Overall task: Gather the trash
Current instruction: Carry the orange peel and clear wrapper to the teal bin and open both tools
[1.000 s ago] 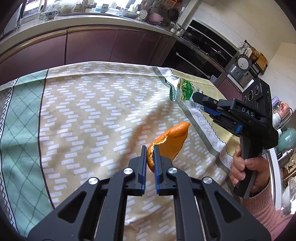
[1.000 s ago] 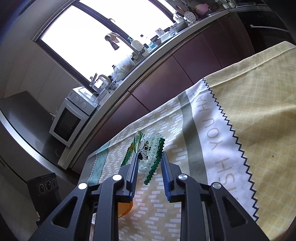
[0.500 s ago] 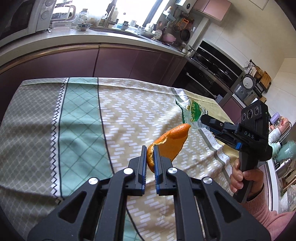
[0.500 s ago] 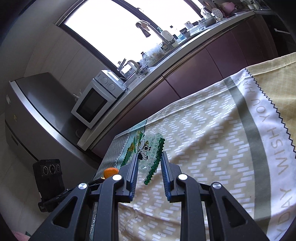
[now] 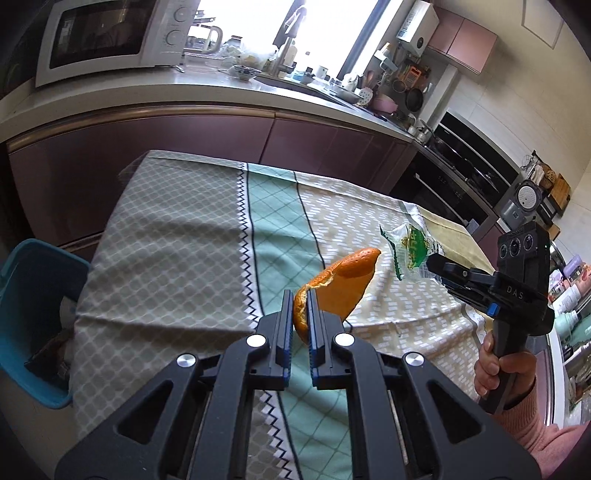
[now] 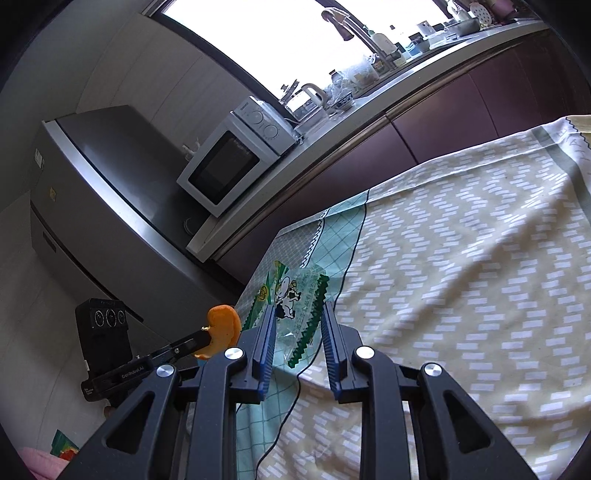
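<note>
— What has the left gripper (image 5: 297,295) got?

— A piece of orange peel (image 5: 340,286), pinched at its lower edge. The jaws are nearly closed on it, and the rest of the peel sticks up and away to the right, held in the air above the tablecloth (image 5: 177,258).

— And the right gripper (image 6: 298,315)?

— It grips a crumpled clear snack wrapper (image 6: 297,295) with green zigzag edges and a small cow printed on it. The jaws stand a little apart with the wrapper bunched between them, also lifted off the cloth. In the left wrist view the same wrapper juts from that gripper's tip, and a hand (image 5: 502,373) in a pink sleeve wraps its handle.

— What lies around them?

— The patterned cloth covers a table – grey diamonds, a mint check band, then beige dashes. Past its left edge, down on the floor, stands a blue bin (image 5: 33,314) with something dark inside. Behind runs a counter with maroon cabinet fronts, carrying a white microwave (image 5: 107,33).
</note>
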Demonstrator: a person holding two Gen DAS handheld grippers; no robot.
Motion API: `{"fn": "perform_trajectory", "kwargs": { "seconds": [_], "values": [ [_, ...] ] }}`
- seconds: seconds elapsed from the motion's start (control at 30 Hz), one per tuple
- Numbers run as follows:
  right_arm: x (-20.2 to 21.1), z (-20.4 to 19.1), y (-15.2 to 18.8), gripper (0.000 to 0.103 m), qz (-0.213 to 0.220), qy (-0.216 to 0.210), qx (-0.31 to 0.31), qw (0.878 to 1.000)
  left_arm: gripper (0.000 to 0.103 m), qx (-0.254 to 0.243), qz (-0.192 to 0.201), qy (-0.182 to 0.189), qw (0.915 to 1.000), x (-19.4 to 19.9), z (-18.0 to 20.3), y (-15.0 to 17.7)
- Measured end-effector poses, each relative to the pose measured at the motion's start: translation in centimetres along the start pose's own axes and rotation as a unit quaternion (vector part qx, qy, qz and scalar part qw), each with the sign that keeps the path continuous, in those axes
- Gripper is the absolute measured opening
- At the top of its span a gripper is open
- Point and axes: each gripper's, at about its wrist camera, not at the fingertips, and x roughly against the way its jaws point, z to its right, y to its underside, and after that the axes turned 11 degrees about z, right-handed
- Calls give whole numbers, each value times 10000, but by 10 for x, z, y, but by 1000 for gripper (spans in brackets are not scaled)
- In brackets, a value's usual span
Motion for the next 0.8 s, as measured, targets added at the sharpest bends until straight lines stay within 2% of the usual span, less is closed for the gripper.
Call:
{"fn": "perform_trajectory", "kwargs": {
  "seconds": [0.23,0.5,0.8],
  "values": [
    [-31,-33,12,23,-306,-276,182,9990,7,212,230,-316,9990,39,-38,-2],
    [-67,-70,27,23,-659,-592,376,9954,7,419,414,-842,9947,81,-84,3],
    [-104,-103,47,23,-1018,-830,580,9896,7,663,471,-1242,9889,109,-122,12]
  ]
}}
